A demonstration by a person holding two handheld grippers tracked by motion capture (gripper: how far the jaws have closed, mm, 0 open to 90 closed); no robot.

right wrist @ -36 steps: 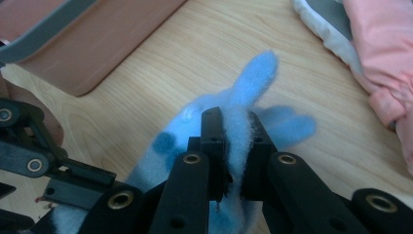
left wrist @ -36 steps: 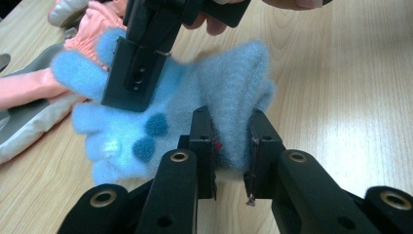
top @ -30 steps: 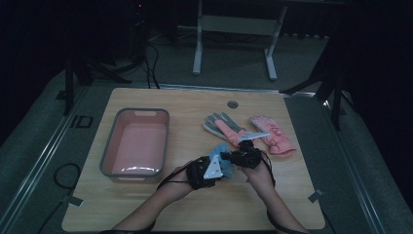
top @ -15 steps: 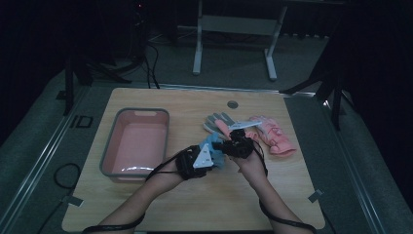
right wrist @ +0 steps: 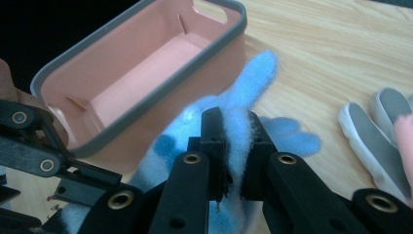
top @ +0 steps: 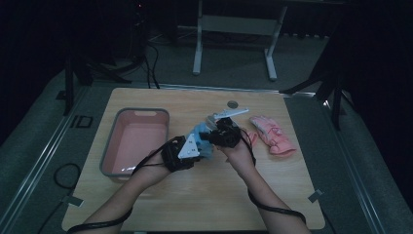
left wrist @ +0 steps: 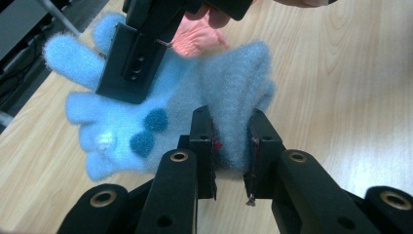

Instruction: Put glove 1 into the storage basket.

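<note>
between the jaws of the left gripper (left wrist: pixel 229 146): cuff end of a fuzzy blue glove (left wrist: pixel 195 102), pads clenching on it. the right gripper (right wrist: pixel 234 141) is pinching the same glove at its finger end, jaws closing on a fold of fleece. both grippers are holding the glove off the wooden table (top: pixel 204 195), just right of the pink bin (top: pixel 139 141), as the high view is showing.

beyond the grip: a grey-and-white glove (right wrist: pixel 375 131) is lying on the table by the right gripper; a pink glove (top: pixel 272 136) is lying farther right, apart from the bin.

status, by judgement: the blue glove is lifted but not yet deposited; the bin is standing bare inside; blue, grey and pink gloves are all remaining to go in, if the bin is where they are going.
</note>
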